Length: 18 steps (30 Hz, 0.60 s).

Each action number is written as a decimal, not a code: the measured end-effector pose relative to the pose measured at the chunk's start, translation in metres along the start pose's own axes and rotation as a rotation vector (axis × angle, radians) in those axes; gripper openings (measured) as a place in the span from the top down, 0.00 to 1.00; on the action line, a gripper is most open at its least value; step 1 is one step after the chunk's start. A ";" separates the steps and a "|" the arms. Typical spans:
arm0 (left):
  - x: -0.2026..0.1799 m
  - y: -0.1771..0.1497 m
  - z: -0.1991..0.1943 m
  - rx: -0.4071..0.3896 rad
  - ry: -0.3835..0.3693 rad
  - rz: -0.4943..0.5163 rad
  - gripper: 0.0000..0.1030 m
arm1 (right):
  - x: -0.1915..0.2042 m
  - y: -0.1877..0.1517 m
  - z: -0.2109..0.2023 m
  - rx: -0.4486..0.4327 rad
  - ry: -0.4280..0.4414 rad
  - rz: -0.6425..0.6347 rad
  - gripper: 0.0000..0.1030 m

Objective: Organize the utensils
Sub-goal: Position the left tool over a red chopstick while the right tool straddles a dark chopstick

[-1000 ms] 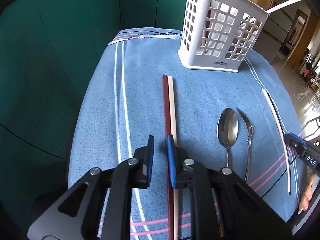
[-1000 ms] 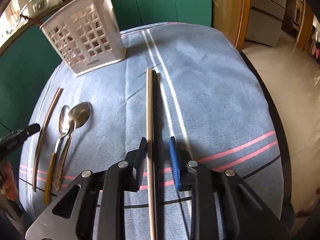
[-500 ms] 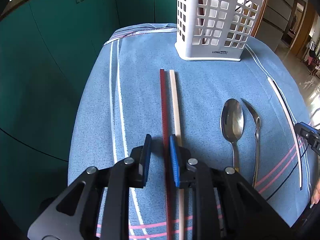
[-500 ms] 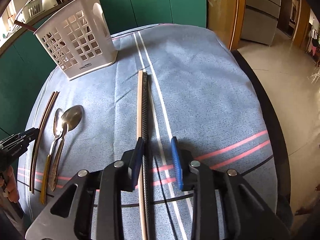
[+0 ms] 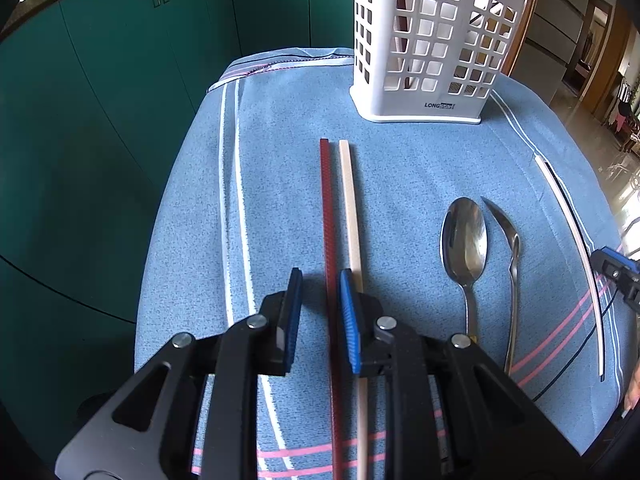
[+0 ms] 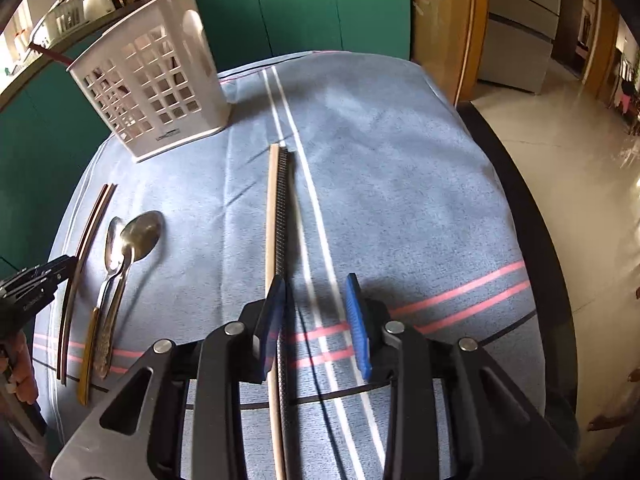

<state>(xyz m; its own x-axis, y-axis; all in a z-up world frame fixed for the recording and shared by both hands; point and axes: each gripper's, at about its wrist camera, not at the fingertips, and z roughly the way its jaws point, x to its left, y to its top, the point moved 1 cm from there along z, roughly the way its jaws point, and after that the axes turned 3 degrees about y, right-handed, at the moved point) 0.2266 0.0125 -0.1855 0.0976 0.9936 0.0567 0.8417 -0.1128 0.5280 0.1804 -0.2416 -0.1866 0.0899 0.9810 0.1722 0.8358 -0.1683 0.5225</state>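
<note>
Hovering Over Chopsticks on the Blue Cloth

The left hand-held gripper (image 5: 319, 316) is hanging open, its jaws narrowly straddling the red chopstick (image 5: 326, 208), the cream chopstick (image 5: 349, 200) lying just beside. The right hand-held gripper (image 6: 316, 320) is gaping wider over the black chopstick (image 6: 282, 208), with the tan chopstick (image 6: 272, 208) against its left finger. Two spoons (image 5: 464, 240) are lying between the pairs; the white basket (image 5: 428, 40) is standing beyond on the surface (image 5: 280, 120).

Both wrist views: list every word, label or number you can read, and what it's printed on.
"LONG", followed by a smaller word too blurred to read: base of the white utensil holder.
Same label in the right wrist view: too small to read.
Print on the left gripper: unreadable.
</note>
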 end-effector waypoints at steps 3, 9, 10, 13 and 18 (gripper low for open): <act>0.000 0.000 0.000 -0.002 -0.001 0.001 0.81 | 0.002 -0.001 0.004 0.011 0.002 -0.004 0.70; 0.000 -0.001 0.000 -0.002 0.002 0.000 0.80 | 0.000 0.001 0.006 0.018 0.002 -0.006 0.66; -0.001 -0.001 0.000 -0.002 0.003 0.001 0.80 | 0.004 0.001 0.008 0.024 -0.018 -0.030 0.65; -0.001 -0.001 0.000 0.001 0.000 0.002 0.80 | 0.021 -0.002 0.011 0.029 -0.078 -0.110 0.63; 0.002 0.006 0.004 0.019 -0.022 0.009 0.76 | 0.034 -0.007 0.009 0.033 0.024 -0.145 0.63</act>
<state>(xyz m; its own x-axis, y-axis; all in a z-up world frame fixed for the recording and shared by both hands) 0.2336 0.0136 -0.1854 0.1161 0.9923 0.0428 0.8509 -0.1216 0.5111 0.1826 -0.2058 -0.1923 -0.0454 0.9921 0.1169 0.8566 -0.0216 0.5155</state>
